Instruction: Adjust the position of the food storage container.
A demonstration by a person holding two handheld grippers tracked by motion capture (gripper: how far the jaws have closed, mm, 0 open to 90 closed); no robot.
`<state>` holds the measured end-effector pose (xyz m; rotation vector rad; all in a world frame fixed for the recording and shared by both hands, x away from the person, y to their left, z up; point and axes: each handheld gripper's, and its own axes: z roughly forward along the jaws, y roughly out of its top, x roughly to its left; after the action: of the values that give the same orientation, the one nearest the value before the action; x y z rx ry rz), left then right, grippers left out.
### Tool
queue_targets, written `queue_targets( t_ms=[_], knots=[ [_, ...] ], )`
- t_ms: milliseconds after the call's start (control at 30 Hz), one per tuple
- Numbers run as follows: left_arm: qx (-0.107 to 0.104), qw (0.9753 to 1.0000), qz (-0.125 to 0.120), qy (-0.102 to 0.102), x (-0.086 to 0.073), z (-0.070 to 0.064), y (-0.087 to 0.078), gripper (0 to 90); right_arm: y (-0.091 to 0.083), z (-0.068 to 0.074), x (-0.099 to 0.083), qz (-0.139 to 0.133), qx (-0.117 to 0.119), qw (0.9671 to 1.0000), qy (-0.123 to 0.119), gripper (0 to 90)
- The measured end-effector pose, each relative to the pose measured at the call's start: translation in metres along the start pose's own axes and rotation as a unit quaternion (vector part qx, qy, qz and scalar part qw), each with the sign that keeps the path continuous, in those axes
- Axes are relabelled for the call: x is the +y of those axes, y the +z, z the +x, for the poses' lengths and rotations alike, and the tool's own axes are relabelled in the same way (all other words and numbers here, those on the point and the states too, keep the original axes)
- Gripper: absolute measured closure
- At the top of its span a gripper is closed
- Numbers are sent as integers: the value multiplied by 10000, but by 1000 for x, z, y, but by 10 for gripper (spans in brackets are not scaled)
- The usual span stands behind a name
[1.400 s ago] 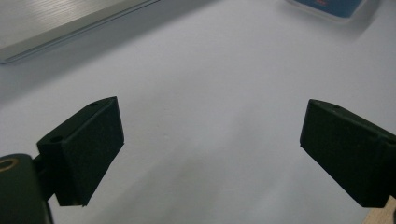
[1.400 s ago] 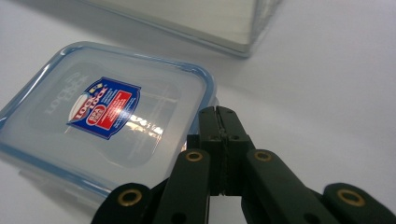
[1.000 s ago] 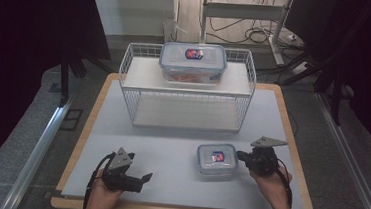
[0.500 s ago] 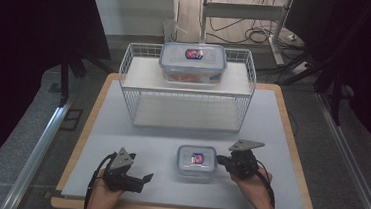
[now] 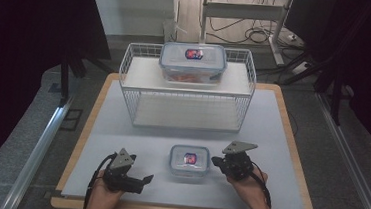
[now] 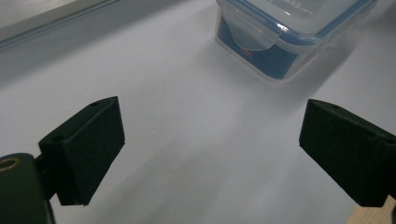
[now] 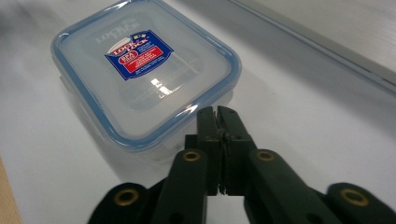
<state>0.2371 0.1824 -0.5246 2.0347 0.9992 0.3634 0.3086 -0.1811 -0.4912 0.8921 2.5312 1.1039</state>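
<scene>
A small clear container with a blue-rimmed lid and a red-and-blue label (image 5: 189, 161) (image 7: 144, 70) stands on the white mat near the front middle. My right gripper (image 5: 215, 161) (image 7: 217, 112) is shut, with its tips against the container's right rim. I cannot tell whether it pinches the rim or only touches it. My left gripper (image 5: 145, 179) (image 6: 210, 140) rests low at the front left. It is open with nothing between its jaws and points toward the small container (image 6: 289, 32), a short way off.
A white wire rack (image 5: 188, 109) stands at the back middle of the mat (image 5: 272, 121). A larger lidded container (image 5: 192, 62) sits on its top shelf, and its lower shelf is bare. The wooden table edge (image 5: 299, 158) frames the mat.
My right gripper has slid left along the front of the mat, and the small container has moved left with it toward the middle. The left gripper has stayed in place.
</scene>
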Motion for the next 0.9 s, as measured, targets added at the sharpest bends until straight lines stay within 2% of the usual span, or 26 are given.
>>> queue_targets(
  t_ms=[200, 333, 433, 467, 500, 900],
  knots=[
    [-19, 10000, 31, -25, -1, 1, -2, 72, -12, -1, -5, -118, -107, 9998, -69, 722],
    [-64, 9999, 99, 10, -1, 0, -1, 84, -17, -6, -10, -197, -150, 9997, 37, 591],
    [-62, 9998, 161, 92, -1, -3, 1, 85, -20, -9, -13, -238, -172, 9995, 124, 513],
    [-62, 9998, 161, 92, -1, -3, 1, 85, -20, -9, -13, -238, -172, 9995, 124, 513],
    [-68, 9997, 187, 126, -1, -4, 2, 84, -21, -10, -15, -271, -180, 9993, 169, 461],
    [-69, 9996, 245, 157, -2, -4, 3, 85, -17, -17, -22, -347, -154, 9991, 198, 170]
  ],
)
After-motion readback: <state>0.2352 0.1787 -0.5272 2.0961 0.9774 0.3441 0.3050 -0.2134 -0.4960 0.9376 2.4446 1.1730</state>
